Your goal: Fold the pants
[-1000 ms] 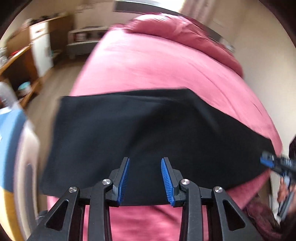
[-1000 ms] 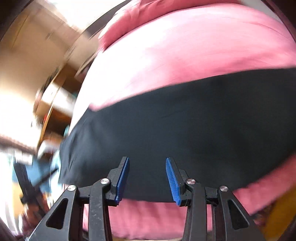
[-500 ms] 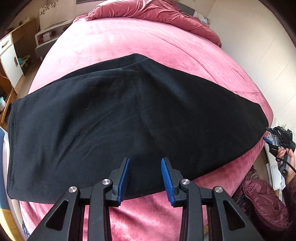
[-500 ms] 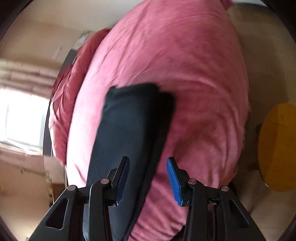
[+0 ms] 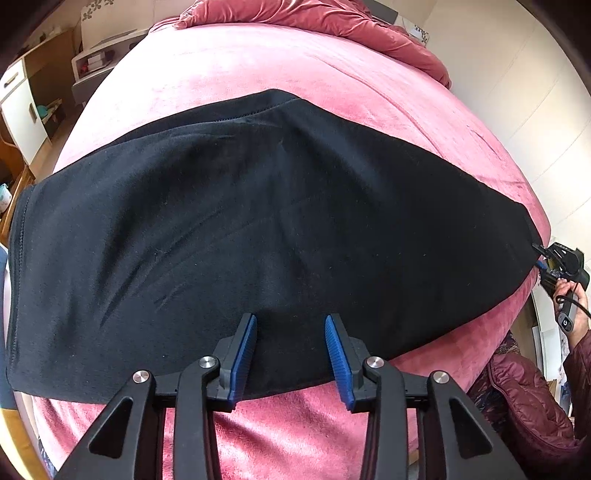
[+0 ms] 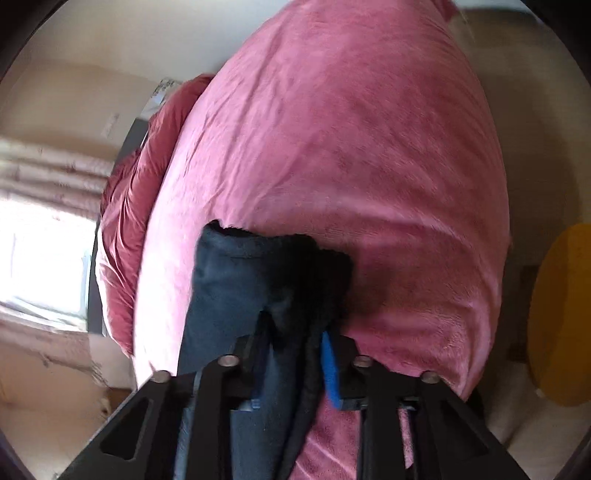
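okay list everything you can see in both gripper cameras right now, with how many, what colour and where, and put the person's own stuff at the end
Black fabric pants: one, black, spread across the bed, one end between the right gripper's jaws.
Pink plush bed cover: one, pink, under the pants.
Crumpled dark pink quilt: one, at the far end of the bed.
White cupboard: one, white, left of the bed.
Round yellow thing: one, yellow, beside the bed; what it is I cannot tell.
Window with curtains: one, bright, beyond the quilt.
Left gripper: black with blue pads, jaws opening over the pants' near edge, nothing gripped.
Right gripper: jaws closing on the pants' end.
Hand: one, holding the right gripper.
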Available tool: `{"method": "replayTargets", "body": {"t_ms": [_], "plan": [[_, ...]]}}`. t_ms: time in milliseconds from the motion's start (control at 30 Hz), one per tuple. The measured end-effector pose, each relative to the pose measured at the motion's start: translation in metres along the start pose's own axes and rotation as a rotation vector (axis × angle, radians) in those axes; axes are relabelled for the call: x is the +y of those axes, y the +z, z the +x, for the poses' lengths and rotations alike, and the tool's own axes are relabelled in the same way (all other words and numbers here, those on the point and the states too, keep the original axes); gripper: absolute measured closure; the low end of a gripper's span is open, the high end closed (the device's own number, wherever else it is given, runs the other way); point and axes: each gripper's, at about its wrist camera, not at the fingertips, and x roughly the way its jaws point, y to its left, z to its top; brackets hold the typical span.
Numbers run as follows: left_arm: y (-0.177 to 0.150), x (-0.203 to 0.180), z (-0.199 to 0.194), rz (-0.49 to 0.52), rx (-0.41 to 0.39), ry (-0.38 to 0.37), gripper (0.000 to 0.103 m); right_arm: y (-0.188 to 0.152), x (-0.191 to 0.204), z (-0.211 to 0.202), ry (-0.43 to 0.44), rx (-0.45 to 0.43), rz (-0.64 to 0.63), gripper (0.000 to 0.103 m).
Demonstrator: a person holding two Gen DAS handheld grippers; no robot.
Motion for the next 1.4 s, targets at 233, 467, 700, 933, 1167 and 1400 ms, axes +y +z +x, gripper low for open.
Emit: {"method": "replayTargets", "body": {"t_ms": [233, 467, 700, 933, 1167, 1400], "plan": [[-0.001, 0.014, -0.002, -0.052, -0.006, -0.051, 0.064, -0.021, 0.095, -0.042, 0.165, 0.027, -0.314, 0.086], [-0.001, 0.031, -0.005, -0.098, -0.012, -0.099, 0.064, -0.108, 0.198, -0.039, 0.322, 0.199, -0.620, 0.086], [0.000, 0.043, -0.009, -0.130, -0.026, -0.125, 0.064, -0.228, 0.245, -0.001, 0.349, 0.454, -0.827, 0.086], [0.002, 0.054, -0.017, -0.164, -0.034, -0.194, 0.064, -0.326, 0.255, 0.044, 0.236, 0.646, -1.016, 0.086], [0.022, 0.054, -0.018, -0.213, 0.000, -0.335, 0.064, -0.367, 0.232, 0.053, 0.141, 0.662, -1.162, 0.086], [0.056, 0.046, -0.006, -0.305, 0.058, -0.527, 0.041, -0.382, 0.227, 0.040, 0.185, 0.688, -1.282, 0.053]]}}
